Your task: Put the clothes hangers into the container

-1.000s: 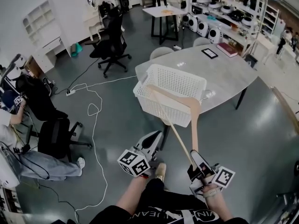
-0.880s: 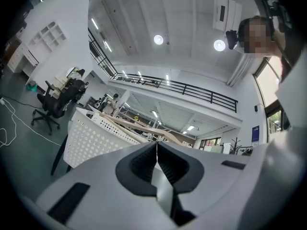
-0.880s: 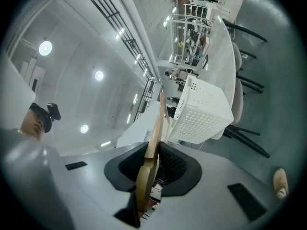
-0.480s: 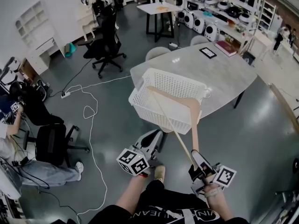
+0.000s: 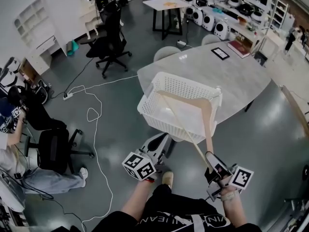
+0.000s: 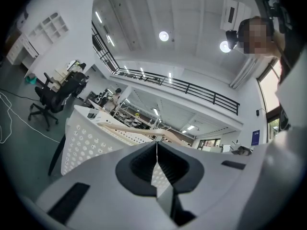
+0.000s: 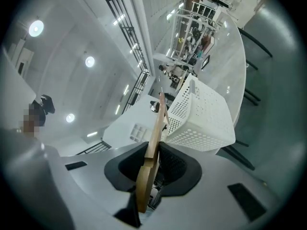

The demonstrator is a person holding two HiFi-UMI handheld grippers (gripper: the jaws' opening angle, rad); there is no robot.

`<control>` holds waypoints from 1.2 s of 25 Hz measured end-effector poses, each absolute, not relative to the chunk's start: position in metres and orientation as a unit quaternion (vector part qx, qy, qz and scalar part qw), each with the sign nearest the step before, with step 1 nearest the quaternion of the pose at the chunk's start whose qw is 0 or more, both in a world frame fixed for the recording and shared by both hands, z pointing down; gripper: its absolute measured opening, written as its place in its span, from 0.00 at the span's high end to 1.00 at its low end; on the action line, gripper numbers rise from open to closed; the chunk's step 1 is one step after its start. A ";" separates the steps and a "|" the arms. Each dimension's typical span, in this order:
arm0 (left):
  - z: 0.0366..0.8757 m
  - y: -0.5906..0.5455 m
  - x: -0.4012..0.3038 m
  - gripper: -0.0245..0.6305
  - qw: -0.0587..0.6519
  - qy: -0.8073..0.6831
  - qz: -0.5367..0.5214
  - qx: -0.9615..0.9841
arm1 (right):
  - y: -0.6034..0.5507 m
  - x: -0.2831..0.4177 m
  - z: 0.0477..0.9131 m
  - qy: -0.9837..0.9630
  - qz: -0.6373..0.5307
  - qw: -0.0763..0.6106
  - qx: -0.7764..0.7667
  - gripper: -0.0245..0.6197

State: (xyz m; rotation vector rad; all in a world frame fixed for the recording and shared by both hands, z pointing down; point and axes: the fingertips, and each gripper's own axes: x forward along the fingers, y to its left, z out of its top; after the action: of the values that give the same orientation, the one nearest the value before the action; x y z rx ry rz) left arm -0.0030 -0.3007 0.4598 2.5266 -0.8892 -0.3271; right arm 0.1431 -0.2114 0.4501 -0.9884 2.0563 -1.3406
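Note:
A white perforated basket [image 5: 179, 111] stands at the near edge of the grey table [image 5: 236, 76]. A wooden clothes hanger [image 5: 208, 124] reaches from my right gripper [image 5: 215, 170] up into the basket, with its far bar lying across the basket's opening. The right gripper is shut on the hanger's near end [image 7: 152, 143], and the basket [image 7: 204, 116] lies just beyond. My left gripper [image 5: 155, 150] hangs low in front of the basket, shut with nothing between its jaws [image 6: 156, 145]. From there I see the basket [image 6: 88, 143] and the hanger [image 6: 129, 127] over its rim.
A framed tablet [image 5: 219, 53] and a red book [image 5: 237, 48] lie on the table's far side. Black office chairs [image 5: 108, 40] stand at the back left. A white cable [image 5: 96, 115] runs over the floor. A person [image 5: 24, 168] sits at the left beside a black chair [image 5: 58, 146].
My right gripper has shifted a little to the right with the hanger, and the hanger's far end now lies nearer the basket's right rim. The left gripper has hardly moved.

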 end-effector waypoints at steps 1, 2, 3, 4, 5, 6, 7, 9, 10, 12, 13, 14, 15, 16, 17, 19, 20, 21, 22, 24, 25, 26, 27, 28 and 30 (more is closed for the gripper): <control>0.461 -0.304 -0.005 0.94 0.221 -0.322 -0.118 0.913 | -0.215 0.143 0.450 0.754 -0.492 0.239 -0.364 0.85; 0.463 -0.307 -0.006 0.94 0.222 -0.323 -0.118 0.912 | -0.218 0.142 0.450 0.754 -0.493 0.234 -0.366 0.85; 0.464 -0.309 -0.007 0.94 0.225 -0.323 -0.118 0.912 | -0.222 0.142 0.449 0.755 -0.494 0.228 -0.367 0.85; 0.465 -0.312 -0.007 0.95 0.227 -0.324 -0.120 0.911 | -0.225 0.142 0.449 0.755 -0.495 0.222 -0.368 0.85; 0.467 -0.315 -0.007 0.94 0.230 -0.324 -0.121 0.910 | -0.228 0.142 0.448 0.757 -0.494 0.215 -0.370 0.85; 0.468 -0.317 -0.008 0.94 0.232 -0.323 -0.121 0.909 | -0.232 0.142 0.448 0.759 -0.493 0.206 -0.372 0.85; 0.469 -0.320 -0.008 0.95 0.233 -0.323 -0.122 0.909 | -0.237 0.141 0.447 0.762 -0.491 0.197 -0.374 0.85; 0.470 -0.323 -0.010 0.94 0.236 -0.323 -0.122 0.908 | -0.244 0.141 0.446 0.764 -0.491 0.182 -0.377 0.85; 0.470 -0.325 -0.011 0.94 0.237 -0.323 -0.122 0.908 | -0.248 0.141 0.445 0.764 -0.492 0.176 -0.378 0.85; 0.470 -0.328 -0.014 0.94 0.240 -0.326 -0.122 0.906 | -0.254 0.141 0.444 0.763 -0.494 0.169 -0.380 0.85; 0.470 -0.329 -0.015 0.95 0.241 -0.327 -0.122 0.905 | -0.257 0.142 0.444 0.763 -0.496 0.167 -0.381 0.85; 0.471 -0.331 -0.016 0.95 0.243 -0.328 -0.123 0.905 | -0.259 0.143 0.445 0.762 -0.497 0.165 -0.381 0.85; 0.473 -0.333 -0.016 0.94 0.243 -0.328 -0.123 0.904 | -0.261 0.143 0.447 0.761 -0.498 0.163 -0.381 0.85; 0.474 -0.334 -0.017 0.95 0.244 -0.329 -0.123 0.904 | -0.264 0.144 0.448 0.761 -0.500 0.161 -0.381 0.85; 0.475 -0.336 -0.017 0.95 0.245 -0.329 -0.123 0.904 | -0.266 0.145 0.449 0.761 -0.501 0.159 -0.381 0.85; 0.476 -0.338 -0.018 0.94 0.247 -0.329 -0.122 0.903 | -0.271 0.146 0.450 0.759 -0.502 0.154 -0.385 0.85; 0.477 -0.339 -0.018 0.95 0.247 -0.329 -0.122 0.903 | -0.273 0.146 0.450 0.758 -0.501 0.149 -0.388 0.85; 0.477 -0.340 -0.018 0.94 0.248 -0.329 -0.122 0.903 | -0.274 0.146 0.451 0.759 -0.501 0.144 -0.392 0.85; 0.477 -0.340 -0.018 0.94 0.249 -0.329 -0.121 0.903 | -0.276 0.146 0.451 0.759 -0.499 0.138 -0.394 0.85; 0.476 -0.341 -0.018 0.94 0.249 -0.329 -0.120 0.903 | -0.279 0.145 0.451 0.761 -0.499 0.130 -0.394 0.85; 0.476 -0.342 -0.018 0.94 0.248 -0.329 -0.119 0.903 | -0.280 0.145 0.450 0.762 -0.499 0.127 -0.393 0.84; 0.476 -0.343 -0.018 0.94 0.248 -0.330 -0.118 0.903 | -0.282 0.144 0.451 0.763 -0.500 0.126 -0.391 0.85; 0.477 -0.344 -0.019 0.94 0.248 -0.330 -0.118 0.903 | -0.284 0.144 0.451 0.763 -0.501 0.124 -0.390 0.85; 0.478 -0.345 -0.019 0.94 0.248 -0.331 -0.118 0.903 | -0.285 0.144 0.452 0.763 -0.502 0.121 -0.389 0.84; 0.479 -0.346 -0.020 0.95 0.249 -0.331 -0.117 0.902 | -0.288 0.144 0.454 0.764 -0.504 0.113 -0.385 0.84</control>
State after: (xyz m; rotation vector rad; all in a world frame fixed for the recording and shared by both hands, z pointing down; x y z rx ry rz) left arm -0.0203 -0.3458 0.4794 2.4581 -0.9029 -0.3198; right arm 0.1442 -0.2880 0.4543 -1.1296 2.2426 -1.4797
